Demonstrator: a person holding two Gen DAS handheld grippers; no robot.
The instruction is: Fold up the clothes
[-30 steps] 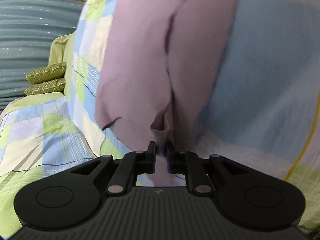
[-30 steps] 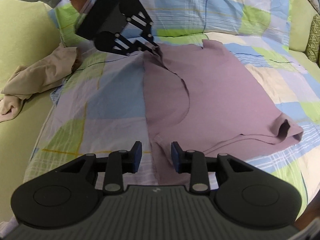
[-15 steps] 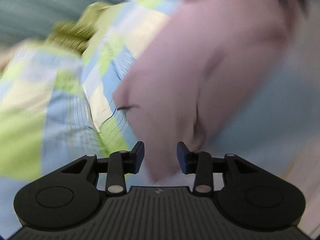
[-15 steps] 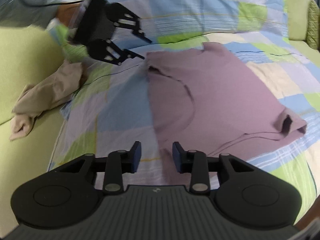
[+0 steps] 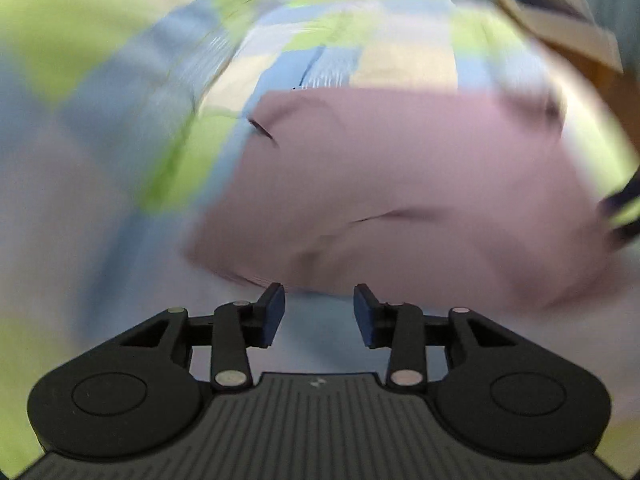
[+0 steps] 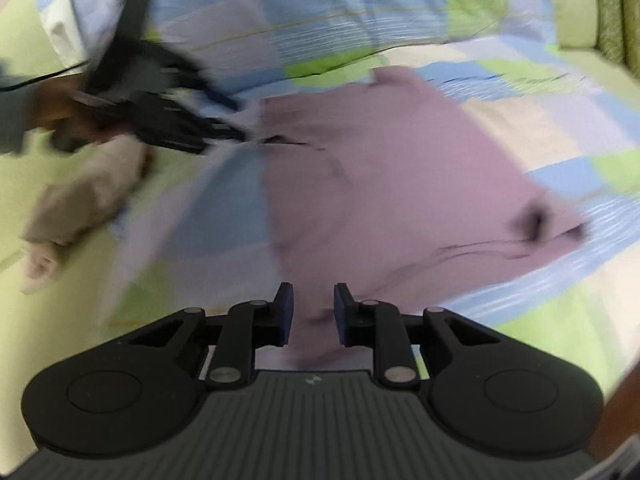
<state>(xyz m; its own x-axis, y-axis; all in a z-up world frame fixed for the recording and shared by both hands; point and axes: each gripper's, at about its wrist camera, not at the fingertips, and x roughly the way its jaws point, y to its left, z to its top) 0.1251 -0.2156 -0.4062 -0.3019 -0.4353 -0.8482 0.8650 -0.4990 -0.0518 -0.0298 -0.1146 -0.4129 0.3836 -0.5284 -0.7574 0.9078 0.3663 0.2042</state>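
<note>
Between the left tongs' pads: nothing; the left tongs (image 5: 319, 316) stand released, jaws apart, just off the near edge of the mauve shirt (image 5: 400, 184).
Left tongs, seen from the right wrist: a dark smear (image 6: 240, 122) at the shirt's far-left corner, held by a blurred hand (image 6: 60, 116); whether a tip touches cloth there cannot be told.
Right tongs: the right tongs (image 6: 314, 312) have their jaws narrowly apart and have just been closing in; the shirt's near hem lies between the blue pads, but the blur hides whether they pinch it.
Tongs, make: black plastic linkages with silver pivot pins, flat blue pads, a ribbed grey body with a small pale mark too smeared to read.
Shirt, place: spread mostly flat on the bed, its left side folded over with a curved seam showing; a short sleeve (image 6: 548, 220) sticks out at the right with a dark opening.
Bed cover: the patchwork quilt (image 6: 360, 12) in blocks of lime, sky blue, lilac and cream, with thin stripes, lies under the shirt.
Beside the quilt: a crumpled beige garment (image 6: 84, 200) on plain pale-green sheeting, left of the shirt and apart from it.
Hard to make out: both views are motion-blurred; the left view's edges dissolve into streaks, with a dark shape cut off at its right rim.
Writing: none legible.
</note>
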